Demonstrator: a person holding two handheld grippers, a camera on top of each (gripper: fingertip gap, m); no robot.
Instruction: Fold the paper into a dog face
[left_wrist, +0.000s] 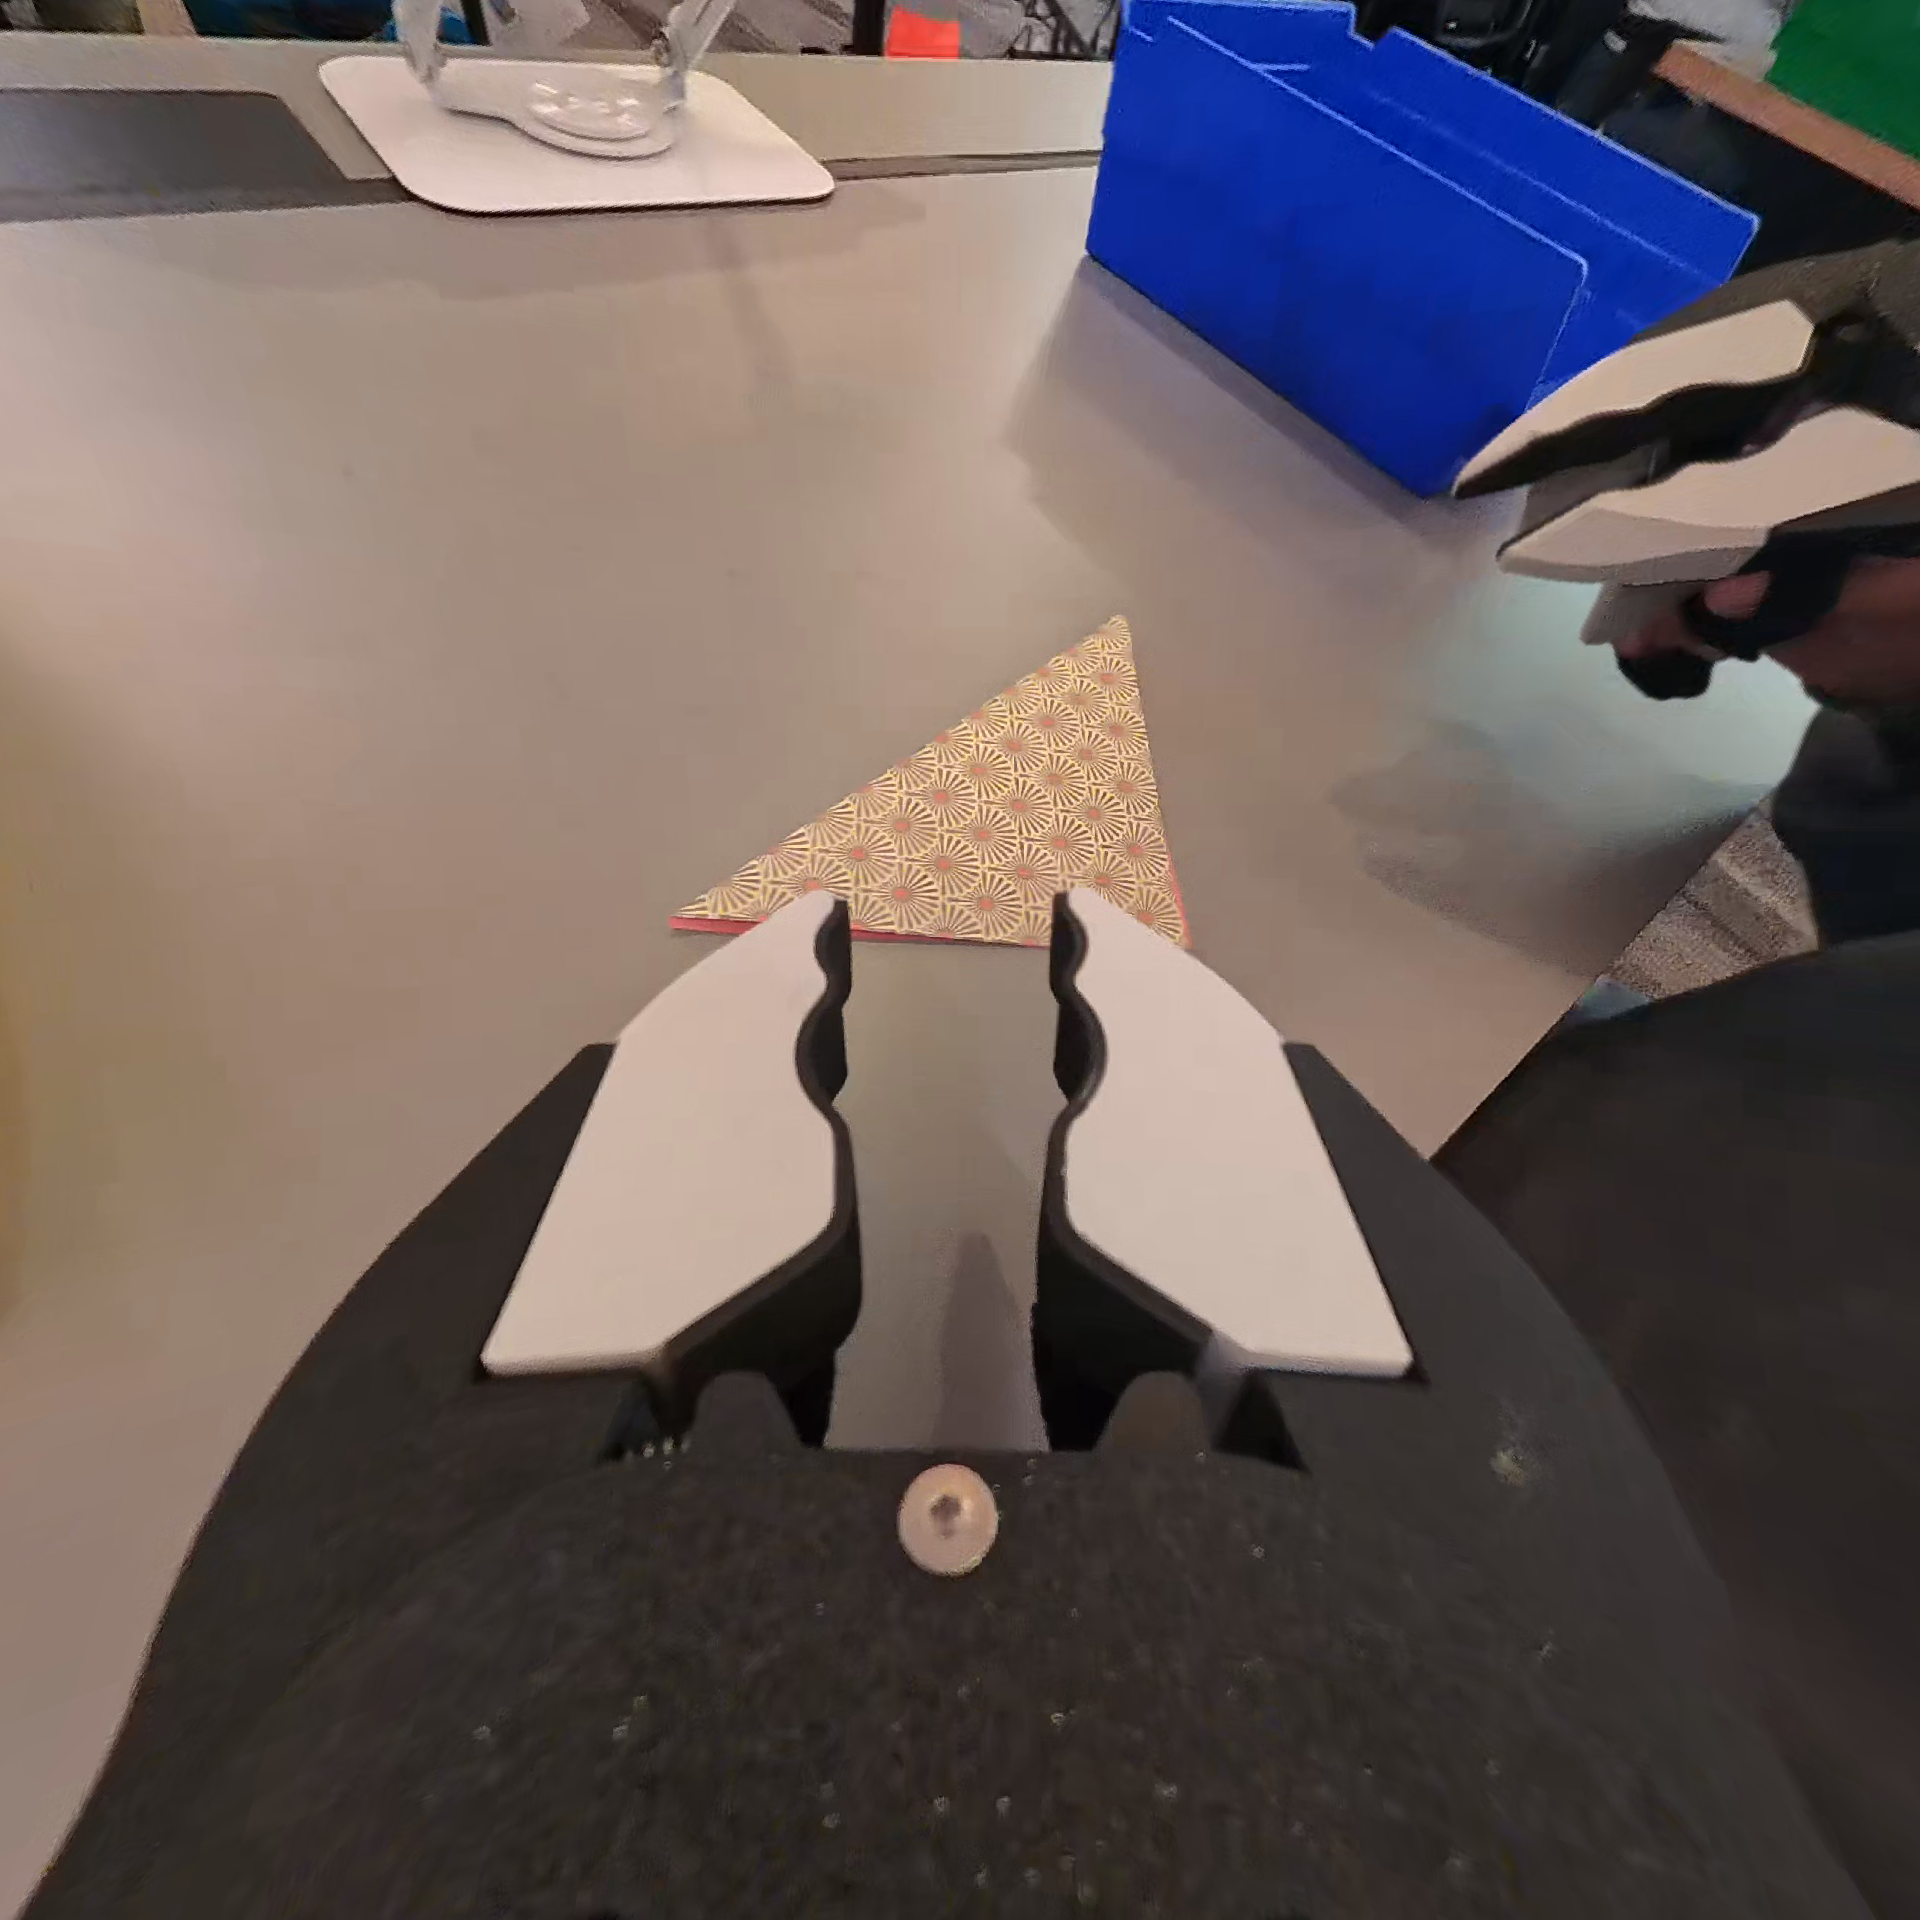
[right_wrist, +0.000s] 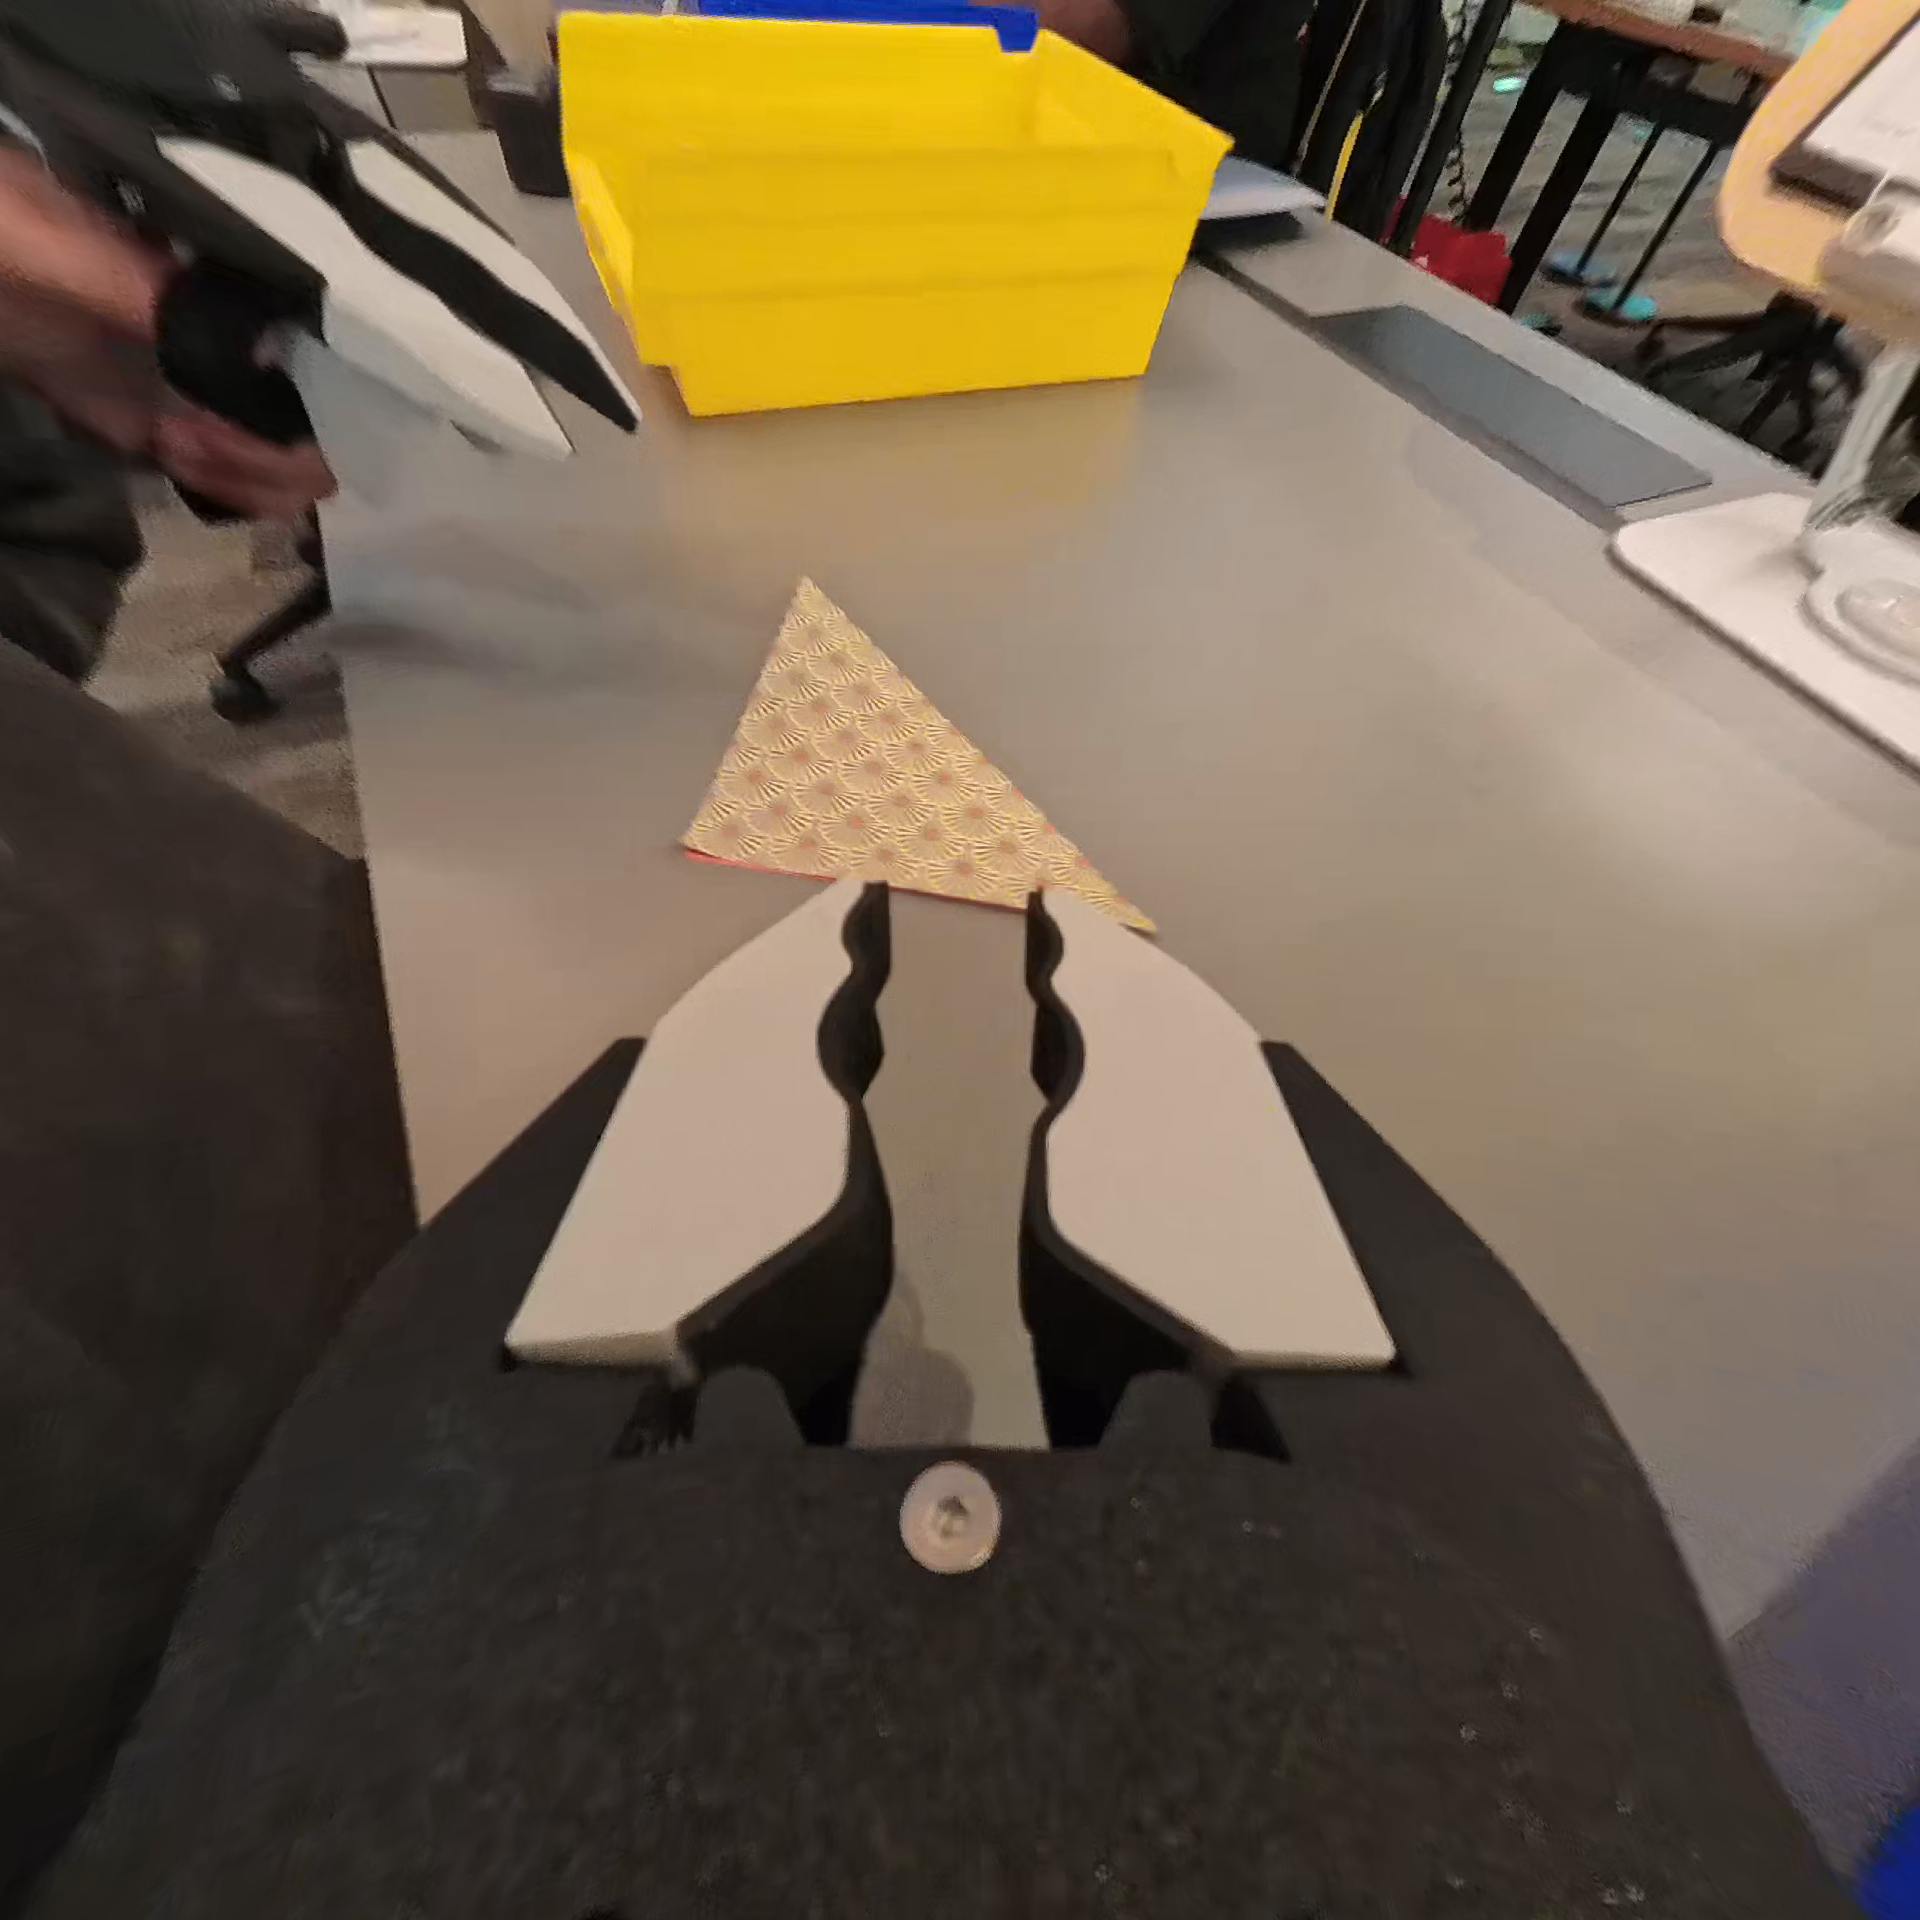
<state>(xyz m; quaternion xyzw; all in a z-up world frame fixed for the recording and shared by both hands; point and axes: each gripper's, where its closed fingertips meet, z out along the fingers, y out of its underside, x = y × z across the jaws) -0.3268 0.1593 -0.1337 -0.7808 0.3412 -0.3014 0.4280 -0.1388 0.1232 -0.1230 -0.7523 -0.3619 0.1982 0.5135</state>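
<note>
Black gripper housing fills the near field in both wrist views; left gripper has its white, black-padded fingers apart, nothing between them, tips just short of the near edge of the patterned gold-and-pink paper triangle. Right gripper likewise has its fingers spread with nothing held, tips right at the paper's near edge, and whether they touch it cannot be told. Paper lies flat just ahead of both tips, already folded in half to a triangle, red underside showing as a thin line along the near edge. Judged step: first diagonal fold done, ear folds not yet started. Next move likely calls for one gripper to pin the middle while the other pinches a side corner and folds it down; thin sheet lying flat, so getting a fingertip under a corner looks fiddly, and the paper could slide on the smooth top. Beyond the paper, plain grey matte table. Ahead-right of the left gripper, a blue plastic bin; ahead-left, a white rounded mat carrying a clear stand. Straight ahead of the right gripper, a yellow plastic bin. Past the table edge: carpet, chair bases, other desks, room slightly blurred.
</note>
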